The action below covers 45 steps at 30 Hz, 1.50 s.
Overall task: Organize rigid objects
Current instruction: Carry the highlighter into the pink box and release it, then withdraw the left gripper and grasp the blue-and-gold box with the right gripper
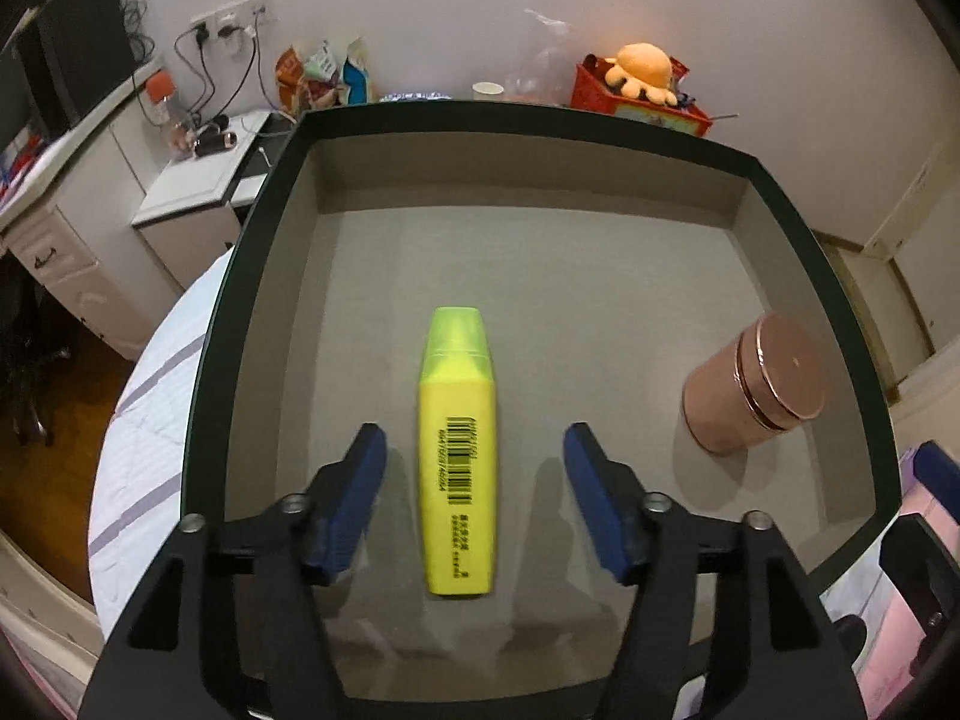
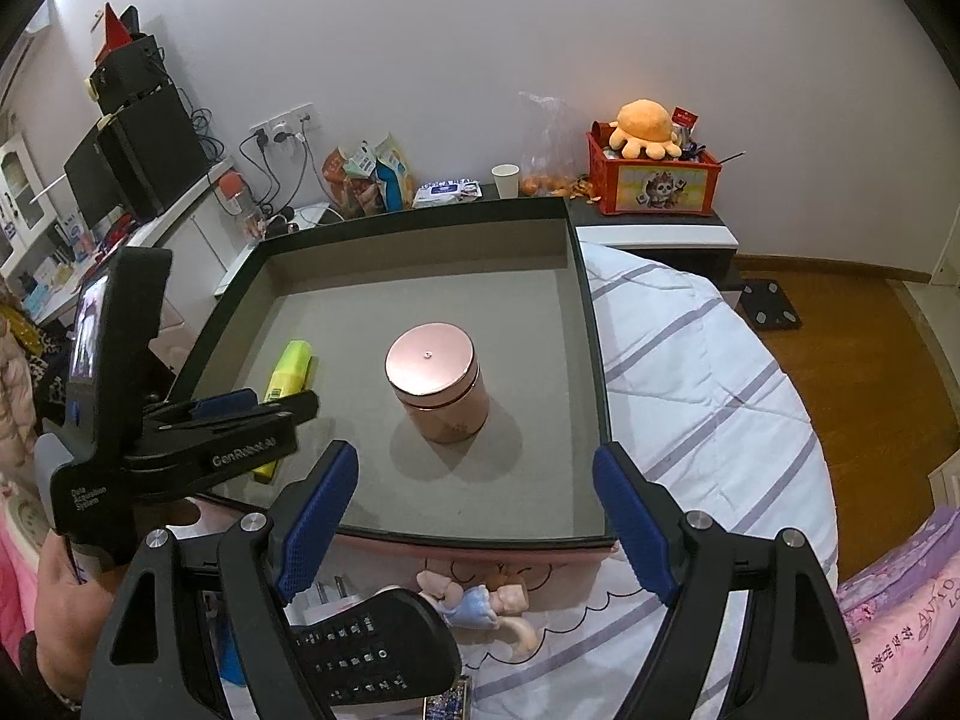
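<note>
Yellow highlighter (image 1: pixel 457 456) lies flat in the grey tray (image 1: pixel 540 192), left gripper (image 1: pixel 474 504) fingers released astride it; right gripper (image 2: pixel 474 516) gapes empty, likely eyeing the copper tin (image 2: pixel 437 384)

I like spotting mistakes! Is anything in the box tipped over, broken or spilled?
Nothing stands out. The yellow highlighter lies flat on the box floor with its cap on, and the pink tin stands upright with its lid shut. No spills or damage show.

Bare tray floor (image 1: pixel 540 276) beyond highlighter (image 1: pixel 457 456)
</note>
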Available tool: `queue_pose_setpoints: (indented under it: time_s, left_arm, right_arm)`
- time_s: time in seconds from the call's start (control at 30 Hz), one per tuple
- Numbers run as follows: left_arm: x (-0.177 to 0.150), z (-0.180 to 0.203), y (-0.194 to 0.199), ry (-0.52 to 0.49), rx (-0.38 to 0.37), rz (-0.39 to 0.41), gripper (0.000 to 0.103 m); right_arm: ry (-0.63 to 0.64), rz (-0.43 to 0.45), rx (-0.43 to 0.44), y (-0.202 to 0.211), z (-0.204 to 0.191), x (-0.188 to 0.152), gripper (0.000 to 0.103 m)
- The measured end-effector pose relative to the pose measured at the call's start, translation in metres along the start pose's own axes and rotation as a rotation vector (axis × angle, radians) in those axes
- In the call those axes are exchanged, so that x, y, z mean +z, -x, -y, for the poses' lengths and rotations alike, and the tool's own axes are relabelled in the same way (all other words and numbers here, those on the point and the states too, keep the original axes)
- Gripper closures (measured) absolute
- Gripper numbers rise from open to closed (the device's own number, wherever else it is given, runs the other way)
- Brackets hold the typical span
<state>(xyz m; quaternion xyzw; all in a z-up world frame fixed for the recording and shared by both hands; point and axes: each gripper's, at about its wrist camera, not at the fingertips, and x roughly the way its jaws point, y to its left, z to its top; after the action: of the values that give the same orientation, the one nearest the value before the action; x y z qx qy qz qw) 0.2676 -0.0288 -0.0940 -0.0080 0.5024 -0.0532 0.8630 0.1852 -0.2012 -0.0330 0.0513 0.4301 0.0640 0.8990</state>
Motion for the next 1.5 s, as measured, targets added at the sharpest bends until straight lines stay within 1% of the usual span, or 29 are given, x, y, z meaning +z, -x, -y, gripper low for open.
queue_pose_setpoints:
  time_s: [0.13, 0.2, 0.27, 0.4, 0.5, 0.67, 0.83, 0.97, 1.1, 1.23, 1.5]
  left_arm:
    - [-0.006, 0.002, 0.020, 0.000, -0.020, 0.046, 0.027]
    - [-0.010, 0.001, 0.039, 0.004, -0.027, 0.089, 0.019]
    - [-0.014, -0.003, 0.057, 0.008, -0.032, 0.130, 0.017]
    - [-0.038, -0.013, 0.099, 0.028, -0.025, 0.208, 0.011]
    - [-0.064, -0.021, 0.120, 0.034, -0.002, 0.233, 0.008]
    - [-0.107, -0.029, 0.133, 0.047, 0.018, 0.209, 0.007]
    - [-0.153, -0.032, 0.139, 0.072, 0.054, 0.183, 0.007]
    - [-0.181, -0.031, 0.142, 0.094, 0.046, 0.160, 0.007]
    - [-0.189, -0.026, 0.147, 0.084, 0.047, 0.170, 0.007]
    - [-0.188, -0.023, 0.150, 0.074, 0.058, 0.181, 0.007]
    - [-0.179, -0.028, 0.135, 0.085, 0.064, 0.149, 0.006]
  right_arm:
    - [0.005, 0.016, -0.008, 0.011, -0.002, -0.002, 0.021]
    - [0.004, 0.027, -0.015, 0.021, -0.003, -0.005, 0.021]
    - [0.001, 0.038, -0.021, 0.031, -0.003, -0.009, 0.021]
    - [0.004, 0.056, -0.029, 0.052, -0.006, -0.021, 0.021]
    - [0.011, 0.059, -0.025, 0.065, -0.010, -0.035, 0.021]
    - [0.032, 0.042, -0.016, 0.079, -0.019, -0.067, 0.021]
    - [0.042, -0.003, -0.023, 0.079, -0.022, -0.100, 0.021]
    - [0.026, -0.044, -0.040, 0.071, -0.015, -0.118, 0.021]
    - [0.018, -0.051, -0.047, 0.069, -0.015, -0.125, 0.021]
    - [0.017, -0.063, -0.059, 0.060, -0.017, -0.125, 0.021]
    - [0.003, -0.120, -0.095, 0.025, -0.014, -0.125, 0.021]
